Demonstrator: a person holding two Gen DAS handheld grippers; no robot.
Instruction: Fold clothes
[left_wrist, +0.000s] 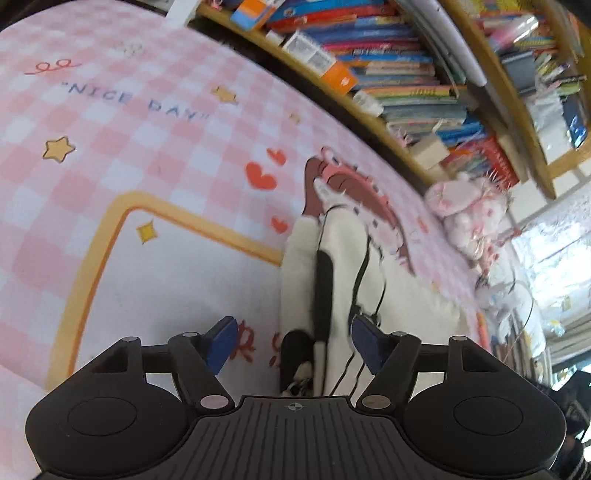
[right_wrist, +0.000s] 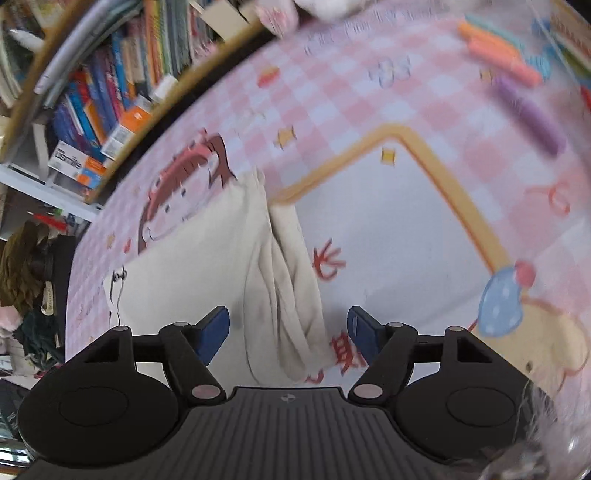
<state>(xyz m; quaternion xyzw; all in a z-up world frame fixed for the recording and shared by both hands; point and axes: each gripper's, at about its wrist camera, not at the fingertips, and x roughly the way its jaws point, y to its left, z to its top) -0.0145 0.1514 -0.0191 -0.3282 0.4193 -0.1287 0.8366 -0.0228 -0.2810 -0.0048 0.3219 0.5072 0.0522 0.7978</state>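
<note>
On the pink checked cartoon-print mat (left_wrist: 122, 122) lies a cream folded garment (right_wrist: 207, 266). Left gripper (left_wrist: 293, 341) and right gripper (right_wrist: 288, 332) both gape wide over it, gripping nothing.

Left wrist view sits just behind its own gripper (left_wrist: 293, 345), angled down, close over the pink checked mat (left_wrist: 110, 147), bookshelf (left_wrist: 388, 74) at upper right. Right wrist view, same setup behind its gripper (right_wrist: 288, 334), steeper tilt, bookshelf (right_wrist: 110, 92) upper left. Both share the mat, cream garment (left_wrist: 343, 258) (right_wrist: 280, 277) and shelf.
</note>
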